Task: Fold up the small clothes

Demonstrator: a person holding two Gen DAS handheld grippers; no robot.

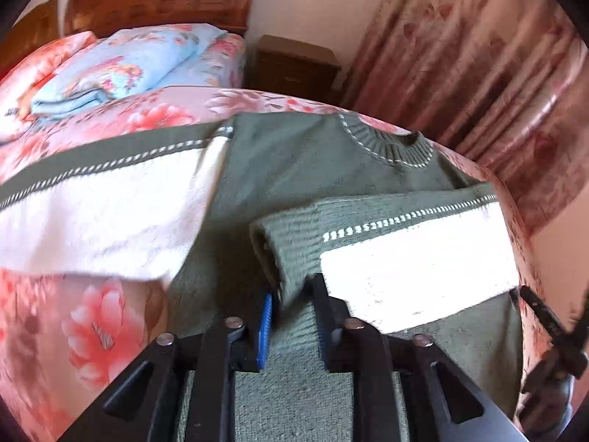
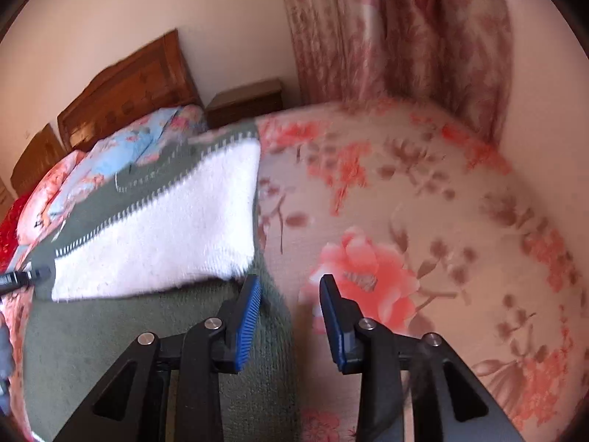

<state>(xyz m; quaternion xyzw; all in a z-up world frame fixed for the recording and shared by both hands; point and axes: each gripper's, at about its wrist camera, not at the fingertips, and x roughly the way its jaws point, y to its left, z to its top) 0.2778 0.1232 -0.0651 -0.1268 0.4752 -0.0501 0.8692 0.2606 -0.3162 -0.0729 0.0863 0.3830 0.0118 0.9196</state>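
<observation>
Across the flowered bedspread (image 2: pixel 423 191) a green sweater (image 1: pixel 294 162) with white sleeve panels and a ribbed collar was spread flat. One sleeve cuff (image 1: pixel 279 254) was pinched between the left gripper's (image 1: pixel 294 294) fingers and folded over the body. The right gripper (image 2: pixel 291 287) was seen parted, holding nothing.

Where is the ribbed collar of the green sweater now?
In the left wrist view the ribbed collar lies at the far end of the green sweater, near the far edge of the floral bedspread, before the curtain.
</observation>
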